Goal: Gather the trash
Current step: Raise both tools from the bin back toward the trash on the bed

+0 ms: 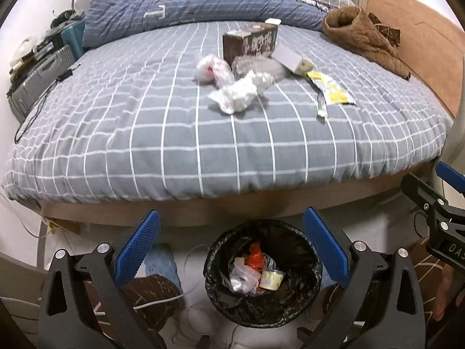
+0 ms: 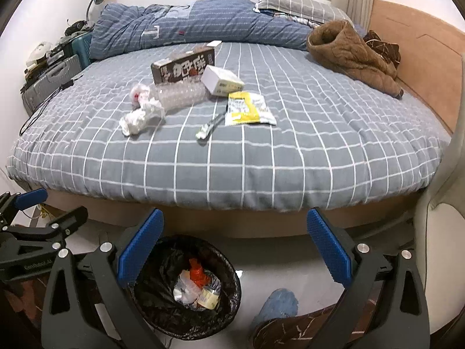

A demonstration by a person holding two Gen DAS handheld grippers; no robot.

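Observation:
Litter lies mid-bed: a crumpled white tissue (image 1: 237,94) (image 2: 139,119), a clear plastic bottle (image 1: 258,67) (image 2: 181,94), a red-and-white plastic bag (image 1: 210,68), a brown carton (image 1: 250,42) (image 2: 183,68), a small white box (image 1: 292,58) (image 2: 222,81), a yellow wrapper (image 1: 331,87) (image 2: 247,109) and a small crushed wrapper (image 2: 209,128). A black-lined bin (image 1: 263,273) (image 2: 186,288) with scraps inside stands on the floor before the bed. My left gripper (image 1: 232,247) hangs open over the bin, empty. My right gripper (image 2: 234,250) is open and empty just right of the bin.
A grid-patterned grey bed (image 2: 261,160) fills both views, with a rolled blue duvet (image 2: 189,26) and brown jacket (image 2: 351,55) at the back. Suitcases (image 1: 43,72) stand at its left. A person's slippered feet (image 2: 279,317) are beside the bin. A wooden headboard (image 2: 421,67) is at right.

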